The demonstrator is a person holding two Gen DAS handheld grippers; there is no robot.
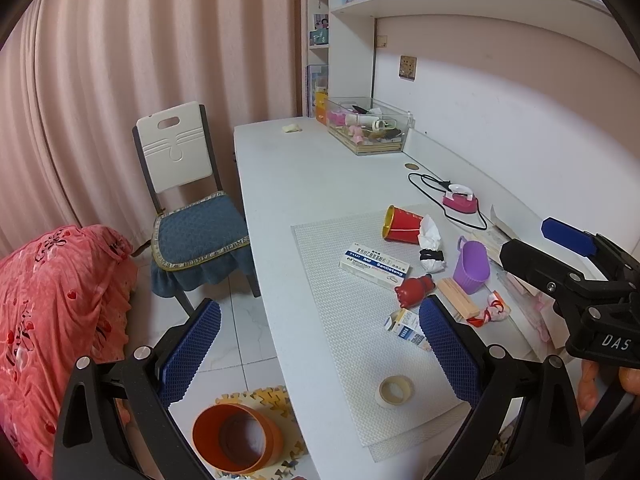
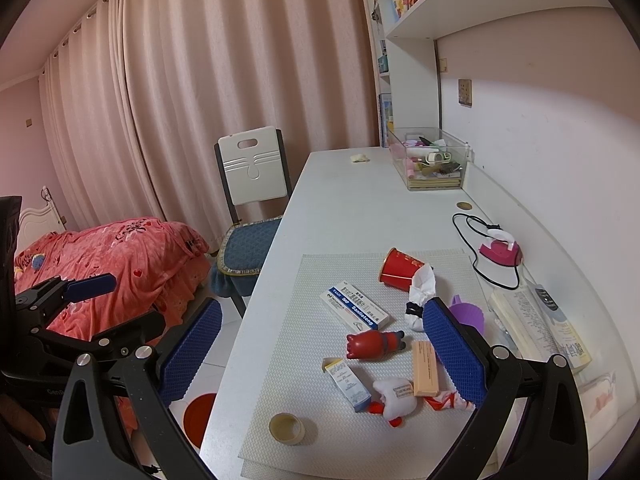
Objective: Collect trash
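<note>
On a white woven mat (image 1: 352, 344) on the desk lie a tipped red paper cup (image 1: 402, 225), a crumpled white tissue wad (image 1: 431, 246), a white-and-blue medicine box (image 1: 374, 265), a small torn carton (image 1: 406, 326) and a tape roll (image 1: 395, 390). An orange bin (image 1: 236, 438) stands on the floor beside the desk. My left gripper (image 1: 320, 344) is open and empty above the desk's front edge. My right gripper (image 2: 322, 344) is open and empty over the mat; it also shows at the right of the left wrist view (image 1: 560, 248). The cup (image 2: 398, 270), tissue (image 2: 420, 292), medicine box (image 2: 354, 310), carton (image 2: 347, 384) and tape (image 2: 286, 428) lie before it.
A red toy figure (image 2: 374, 343), wooden block (image 2: 425, 368), purple cup (image 1: 472, 266), plush toy (image 2: 396, 394), pink mini iron (image 2: 502, 252) with cord, books (image 2: 536, 332) and a clear organizer box (image 2: 430, 158) sit on the desk. A chair (image 1: 188, 200) and pink bed (image 1: 52, 312) stand to the left.
</note>
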